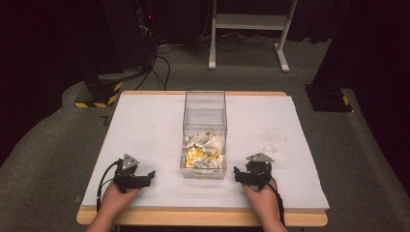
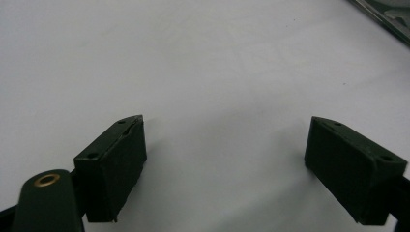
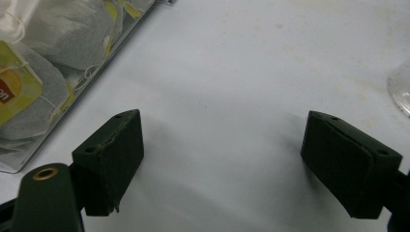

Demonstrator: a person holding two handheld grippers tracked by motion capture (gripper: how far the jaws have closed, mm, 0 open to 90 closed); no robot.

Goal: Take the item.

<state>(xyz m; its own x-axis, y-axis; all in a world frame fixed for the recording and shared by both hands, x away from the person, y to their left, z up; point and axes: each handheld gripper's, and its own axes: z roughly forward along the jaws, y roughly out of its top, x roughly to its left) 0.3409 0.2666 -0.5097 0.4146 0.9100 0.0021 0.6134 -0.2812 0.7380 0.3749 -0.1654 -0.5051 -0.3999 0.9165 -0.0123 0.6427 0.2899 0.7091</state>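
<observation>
A clear plastic box (image 1: 204,121) stands in the middle of the white table, its near half heaped with tea bags (image 1: 204,150). The tea bags (image 3: 34,72) show through the box wall in the right gripper view, grey sachets with yellow tags. A clear plastic cup (image 1: 275,141) stands right of the box; its rim (image 3: 400,89) shows at the edge. My left gripper (image 1: 151,175) rests on the table left of the box, jaws wide apart over bare tabletop (image 2: 222,145). My right gripper (image 1: 237,173) rests right of the box, open, with nothing between its jaws (image 3: 222,145).
The white board (image 1: 145,125) covers a wooden table whose edge runs along the front. Beyond the table are a white frame (image 1: 249,29) on the floor, dark stands, and cables. A corner of the box (image 2: 387,19) shows in the left gripper view.
</observation>
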